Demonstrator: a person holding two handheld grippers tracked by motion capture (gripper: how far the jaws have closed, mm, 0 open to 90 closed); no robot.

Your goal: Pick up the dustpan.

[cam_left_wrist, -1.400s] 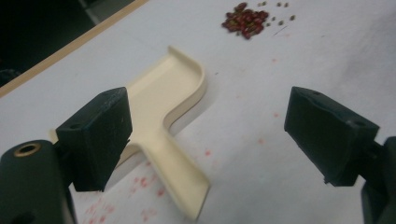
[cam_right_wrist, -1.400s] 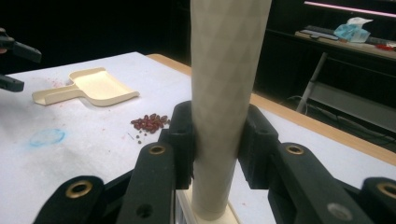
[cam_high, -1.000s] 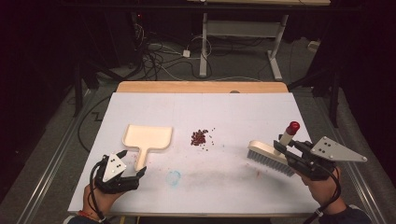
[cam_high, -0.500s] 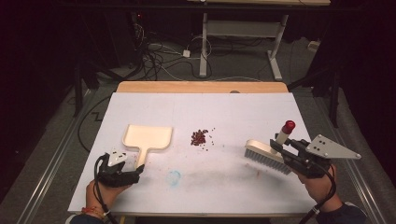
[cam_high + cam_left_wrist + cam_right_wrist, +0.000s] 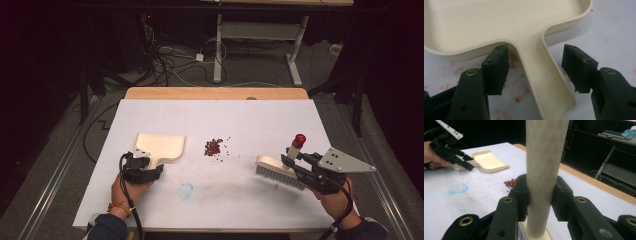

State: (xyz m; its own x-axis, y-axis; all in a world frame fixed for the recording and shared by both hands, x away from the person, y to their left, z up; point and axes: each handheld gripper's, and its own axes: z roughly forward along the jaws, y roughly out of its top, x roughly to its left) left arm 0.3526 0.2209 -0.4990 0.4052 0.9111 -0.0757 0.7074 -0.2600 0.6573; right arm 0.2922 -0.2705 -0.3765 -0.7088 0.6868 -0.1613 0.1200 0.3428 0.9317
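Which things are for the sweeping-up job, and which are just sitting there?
For the job:
- cream dustpan
- brush, clamped in the right hand-held gripper
- little red bits
- left hand-held gripper, jaws just been closing around the dustpan's handle

Just there:
- blue smudge
- floor cables

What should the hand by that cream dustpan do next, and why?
Probably finish closing the left gripper on the dustpan's handle. Its jaws have just been closing and now straddle the handle, but gaps remain on both sides, so nothing is gripped yet. The right gripper already clamps the brush, and the red bits lie between the two tools.
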